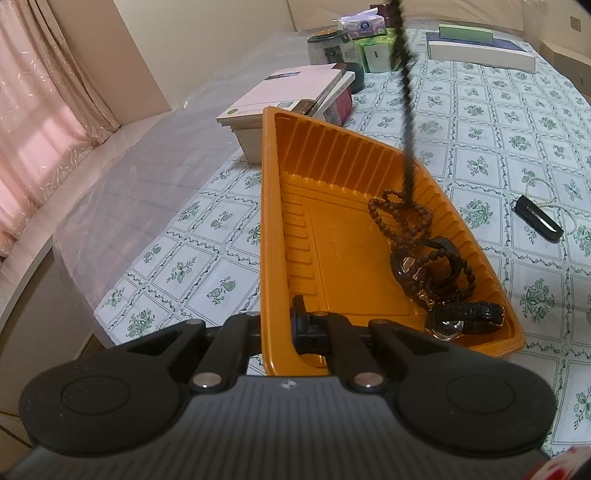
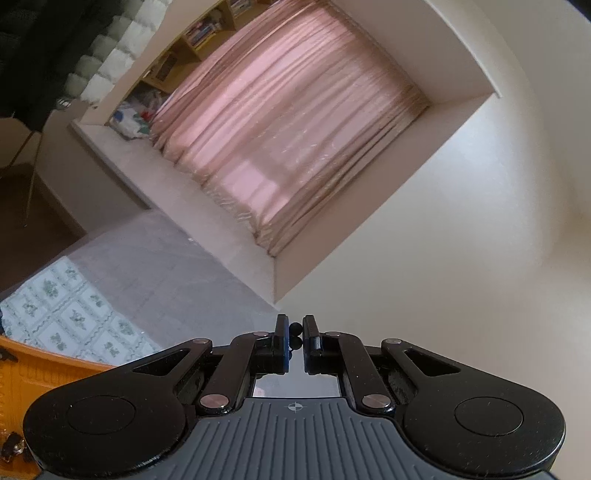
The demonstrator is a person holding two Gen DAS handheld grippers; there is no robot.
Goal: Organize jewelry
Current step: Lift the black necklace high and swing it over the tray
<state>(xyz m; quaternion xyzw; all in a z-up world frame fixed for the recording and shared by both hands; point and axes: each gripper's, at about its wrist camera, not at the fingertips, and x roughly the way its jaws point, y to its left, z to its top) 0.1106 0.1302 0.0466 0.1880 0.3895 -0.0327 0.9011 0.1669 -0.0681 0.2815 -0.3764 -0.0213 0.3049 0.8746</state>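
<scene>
My left gripper [image 1: 275,328] is shut on the near left rim of an orange plastic tray [image 1: 325,236] that rests on the flowered tablecloth. In the tray's right part lie a brown bead necklace [image 1: 406,221], a black watch [image 1: 424,266] and a second watch [image 1: 465,317]. A black bead string [image 1: 404,92] hangs down from above into the tray. My right gripper [image 2: 294,338] is raised, tilted toward the curtain, and shut on the black beads [image 2: 295,328]. A corner of the tray [image 2: 22,369] shows at its lower left.
A black oblong case [image 1: 537,218] and a pearl strand [image 1: 543,184] lie on the cloth right of the tray. Stacked books [image 1: 288,96] stand behind the tray, with jars, a tissue box [image 1: 364,24] and more books [image 1: 480,48] farther back. The table's left edge is close.
</scene>
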